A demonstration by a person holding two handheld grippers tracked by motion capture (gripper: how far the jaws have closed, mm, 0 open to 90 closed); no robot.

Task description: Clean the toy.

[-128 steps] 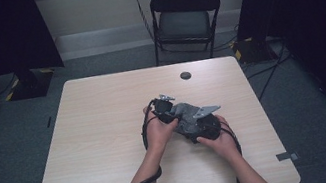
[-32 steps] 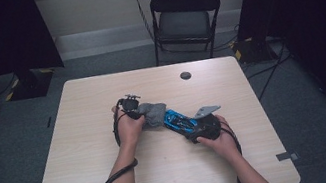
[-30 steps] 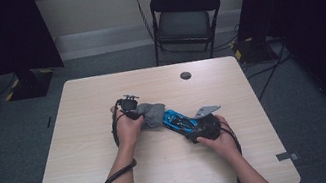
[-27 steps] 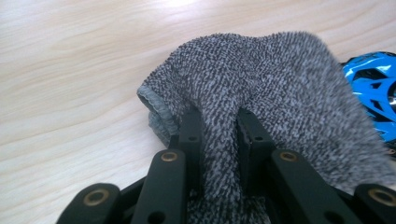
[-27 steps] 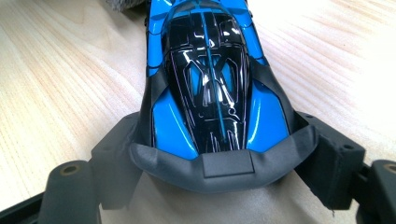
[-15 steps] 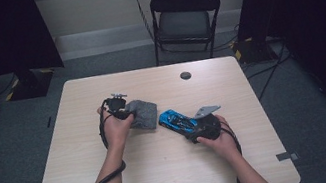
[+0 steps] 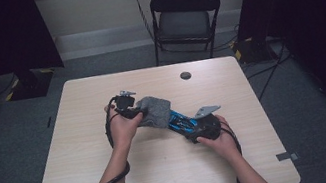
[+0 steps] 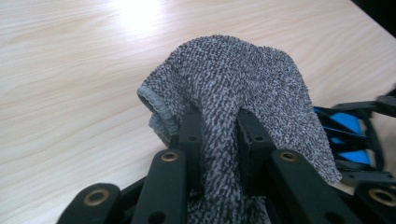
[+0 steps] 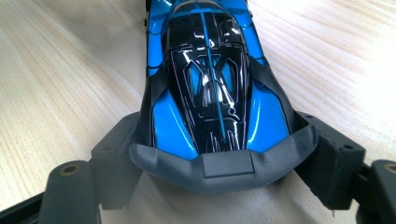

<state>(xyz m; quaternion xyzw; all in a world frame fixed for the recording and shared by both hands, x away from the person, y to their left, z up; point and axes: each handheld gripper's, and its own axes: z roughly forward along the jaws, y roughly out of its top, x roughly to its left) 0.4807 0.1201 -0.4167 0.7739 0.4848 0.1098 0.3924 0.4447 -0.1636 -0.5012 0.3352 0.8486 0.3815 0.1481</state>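
Note:
A grey knitted cloth (image 8: 233, 74) hangs pinched between the jaws of my left gripper (image 8: 219, 121), which is shut on it. In the high view the left gripper (image 7: 140, 111) holds the cloth (image 7: 155, 111) at the table's middle, its far edge against one end of a blue and black toy car (image 7: 180, 122). My right gripper (image 7: 192, 128) is shut on the car. In the right gripper view the car (image 9: 205, 79) points away, its grey end clamped between both pads of the right gripper (image 9: 222, 161). The car (image 8: 348, 135) also shows past the cloth.
The light wooden table (image 7: 166, 177) has a small black round disc (image 7: 185, 75) near its far edge. A black folding chair (image 7: 183, 17) stands behind the table. Cables trail from both grippers over the near edge.
Earlier both hands were together with the cloth over the car. The left gripper pulled the cloth off to the left, then came back right and slightly up. The right gripper stayed put.

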